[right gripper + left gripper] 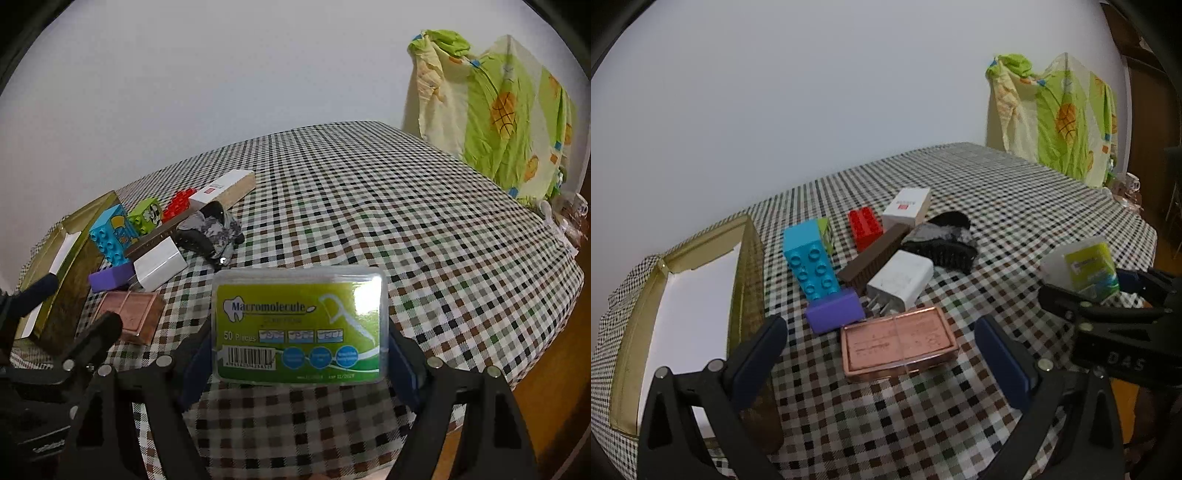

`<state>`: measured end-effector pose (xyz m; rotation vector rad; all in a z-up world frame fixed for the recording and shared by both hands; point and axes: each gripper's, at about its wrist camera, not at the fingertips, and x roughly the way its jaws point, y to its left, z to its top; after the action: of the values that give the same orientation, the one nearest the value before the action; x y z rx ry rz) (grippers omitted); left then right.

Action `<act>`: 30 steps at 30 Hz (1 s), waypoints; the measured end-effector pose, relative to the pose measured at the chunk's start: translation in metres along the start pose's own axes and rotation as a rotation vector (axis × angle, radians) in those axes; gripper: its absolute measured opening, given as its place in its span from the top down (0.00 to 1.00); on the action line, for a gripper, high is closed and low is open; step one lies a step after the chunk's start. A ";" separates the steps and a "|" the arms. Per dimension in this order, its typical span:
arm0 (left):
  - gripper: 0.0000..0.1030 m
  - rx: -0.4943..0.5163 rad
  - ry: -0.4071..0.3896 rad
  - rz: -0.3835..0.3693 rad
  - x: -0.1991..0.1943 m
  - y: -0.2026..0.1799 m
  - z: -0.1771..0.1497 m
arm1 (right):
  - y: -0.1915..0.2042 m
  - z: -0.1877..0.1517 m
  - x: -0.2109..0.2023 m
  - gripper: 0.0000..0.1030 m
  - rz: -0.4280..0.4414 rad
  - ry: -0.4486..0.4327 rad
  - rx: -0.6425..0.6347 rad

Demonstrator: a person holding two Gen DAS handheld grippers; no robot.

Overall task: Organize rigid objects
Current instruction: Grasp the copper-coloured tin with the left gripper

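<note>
My right gripper [300,354] is shut on a clear floss-pick box with a green label [299,325], held above the checked tablecloth; the box [1086,266] also shows at the right of the left wrist view. My left gripper [881,326] stands open and empty just over a pink flat case [897,341]. Beyond the case lie a purple block [834,310], a blue studded brick [810,262], a white charger [901,277], a brown bar [875,254], a red brick [864,225], a white carton [907,206] and a black hair claw [945,251].
A gold-rimmed open box with a white inside [746,277] lies at the left, beside my left finger. A green and yellow cloth [1056,118] hangs behind the table's far right. The table edge [535,354] falls away to the right.
</note>
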<state>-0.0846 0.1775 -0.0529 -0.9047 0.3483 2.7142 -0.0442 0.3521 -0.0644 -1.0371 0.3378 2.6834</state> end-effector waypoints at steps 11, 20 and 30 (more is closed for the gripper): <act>0.00 -0.039 0.135 -0.046 0.028 0.002 0.005 | -0.005 -0.001 0.000 0.20 0.008 -0.013 0.016; 0.10 -0.025 0.186 -0.028 0.043 -0.001 0.006 | 0.002 -0.002 0.000 0.20 0.032 -0.017 0.005; 0.24 0.032 0.171 -0.069 0.039 -0.009 0.003 | 0.006 -0.002 -0.002 0.20 0.037 -0.025 0.008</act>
<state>-0.1137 0.1938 -0.0756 -1.1211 0.3854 2.5679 -0.0434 0.3452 -0.0640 -1.0036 0.3662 2.7230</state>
